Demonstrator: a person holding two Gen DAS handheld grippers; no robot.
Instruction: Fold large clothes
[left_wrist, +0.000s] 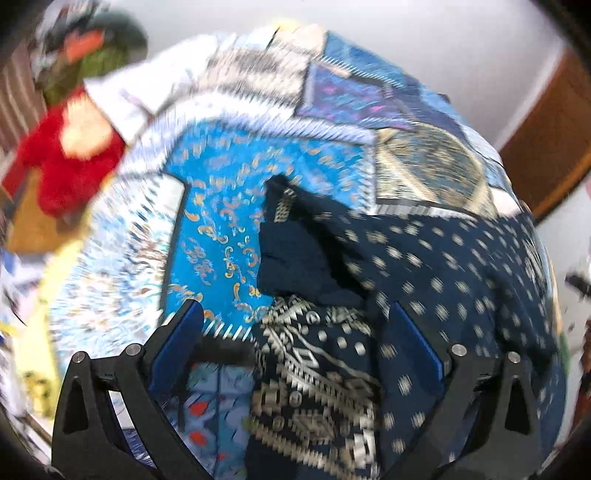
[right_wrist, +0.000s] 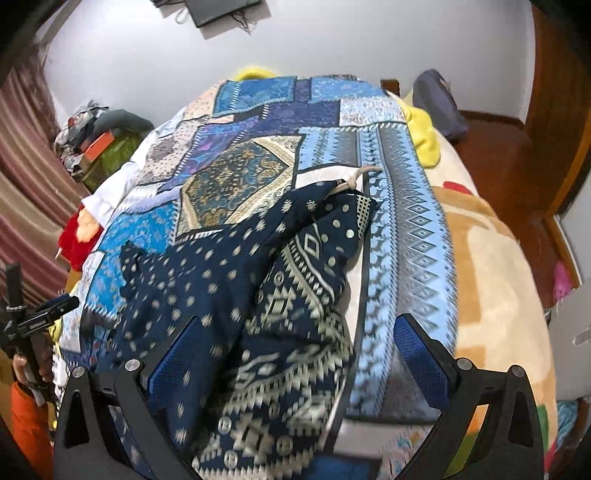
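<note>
A dark navy garment (right_wrist: 236, 266) with cream dots and a cream geometric border lies crumpled on a blue patchwork bedspread (right_wrist: 280, 122). It has a cream drawstring (right_wrist: 356, 177) at its far end. In the left wrist view the garment (left_wrist: 424, 266) fills the lower right, blurred. My left gripper (left_wrist: 295, 321) is open, its blue pads either side of the patterned border. My right gripper (right_wrist: 299, 328) is open, its fingers astride the near end of the garment. The left gripper also shows at the left edge of the right wrist view (right_wrist: 44, 314).
The bed carries a beige blanket (right_wrist: 491, 280) on the right and a yellow cloth (right_wrist: 424, 136). A red plush toy (left_wrist: 70, 158) and a white cloth (left_wrist: 140, 96) lie at the bed's left side. A cluttered green stand (right_wrist: 107, 147) and striped curtain (right_wrist: 26, 192) are left. A wooden door (right_wrist: 554, 110) is right.
</note>
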